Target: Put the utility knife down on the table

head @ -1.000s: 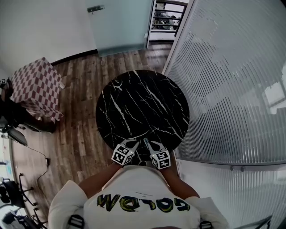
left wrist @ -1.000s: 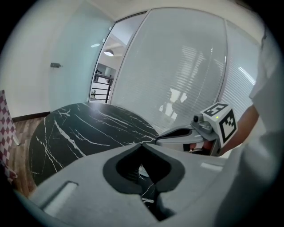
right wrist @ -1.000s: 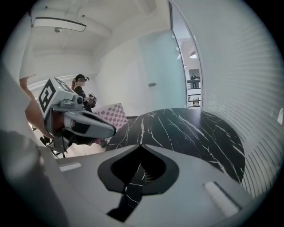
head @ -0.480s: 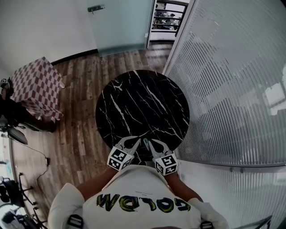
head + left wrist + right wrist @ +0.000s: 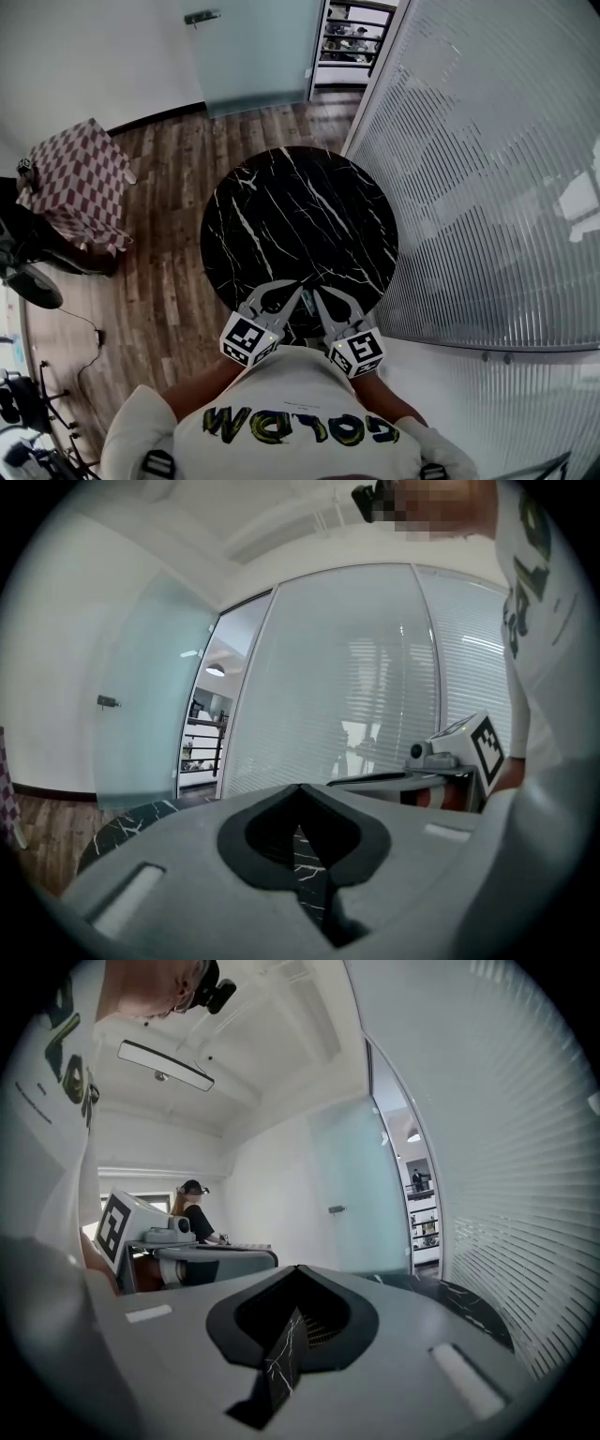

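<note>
In the head view my two grippers hang side by side over the near rim of a round black marble table (image 5: 300,216). The left gripper (image 5: 284,292) and the right gripper (image 5: 316,294) both point away from me, their tips close together. Each one's own view shows its jaws shut, with only a thin slit and nothing between them: left gripper (image 5: 300,789), right gripper (image 5: 298,1269). The right gripper (image 5: 450,757) also appears at the side of the left gripper view. No utility knife shows in any view. The table top is bare.
A checkered cloth-covered block (image 5: 80,183) stands on the wood floor at the left. A frosted glass door (image 5: 253,52) is at the back, a wall of blinds (image 5: 487,187) at the right. Stands and cables (image 5: 28,403) sit lower left. A person (image 5: 192,1208) sits far off.
Both grippers have risen toward my head: their marker cubes look larger and lie lower in the picture, a little further apart. The jaws stay shut and the table stays bare.
</note>
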`<state>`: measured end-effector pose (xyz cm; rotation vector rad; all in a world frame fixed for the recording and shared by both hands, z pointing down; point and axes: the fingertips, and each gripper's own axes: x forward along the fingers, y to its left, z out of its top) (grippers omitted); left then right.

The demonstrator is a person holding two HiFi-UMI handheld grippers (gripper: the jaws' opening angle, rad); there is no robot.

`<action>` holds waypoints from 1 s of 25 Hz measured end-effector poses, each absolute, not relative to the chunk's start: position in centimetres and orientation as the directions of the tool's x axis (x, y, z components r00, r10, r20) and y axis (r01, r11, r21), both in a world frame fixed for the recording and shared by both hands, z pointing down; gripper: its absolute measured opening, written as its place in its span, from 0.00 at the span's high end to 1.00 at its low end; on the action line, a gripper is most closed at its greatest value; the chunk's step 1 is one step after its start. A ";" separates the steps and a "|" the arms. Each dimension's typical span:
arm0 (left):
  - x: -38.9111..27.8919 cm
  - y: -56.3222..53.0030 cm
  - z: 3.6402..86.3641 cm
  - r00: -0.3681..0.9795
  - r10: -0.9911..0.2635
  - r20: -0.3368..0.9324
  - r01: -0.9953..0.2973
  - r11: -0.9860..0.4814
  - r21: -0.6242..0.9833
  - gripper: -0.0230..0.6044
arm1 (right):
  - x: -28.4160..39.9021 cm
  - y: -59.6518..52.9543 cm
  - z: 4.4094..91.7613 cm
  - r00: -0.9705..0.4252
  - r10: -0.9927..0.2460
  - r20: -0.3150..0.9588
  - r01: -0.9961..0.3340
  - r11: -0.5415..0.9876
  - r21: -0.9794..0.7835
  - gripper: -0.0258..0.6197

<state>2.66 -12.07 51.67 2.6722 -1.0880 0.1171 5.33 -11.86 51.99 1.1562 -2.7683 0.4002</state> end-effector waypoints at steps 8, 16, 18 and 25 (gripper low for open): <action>2.6 -12.3 47.0 0.712 -0.700 0.054 -0.697 -0.696 0.174 0.96 | 5.2 -11.8 46.9 -0.705 -0.699 0.116 -0.709 0.692 -0.138 0.96; 2.0 -12.3 45.7 0.710 -0.703 0.031 -0.698 -0.697 0.165 0.96 | 5.0 -11.6 45.4 -0.697 -0.711 0.096 -0.717 0.687 -0.116 0.96; 2.0 -12.2 45.6 0.712 -0.702 0.029 -0.696 -0.699 0.163 0.96 | 5.0 -11.5 45.1 -0.698 -0.710 0.089 -0.715 0.690 -0.110 0.96; 1.9 -12.0 45.5 0.715 -0.699 0.030 -0.694 -0.704 0.150 0.96 | 4.6 -11.4 44.7 -0.698 -0.712 0.081 -0.716 0.691 -0.099 0.96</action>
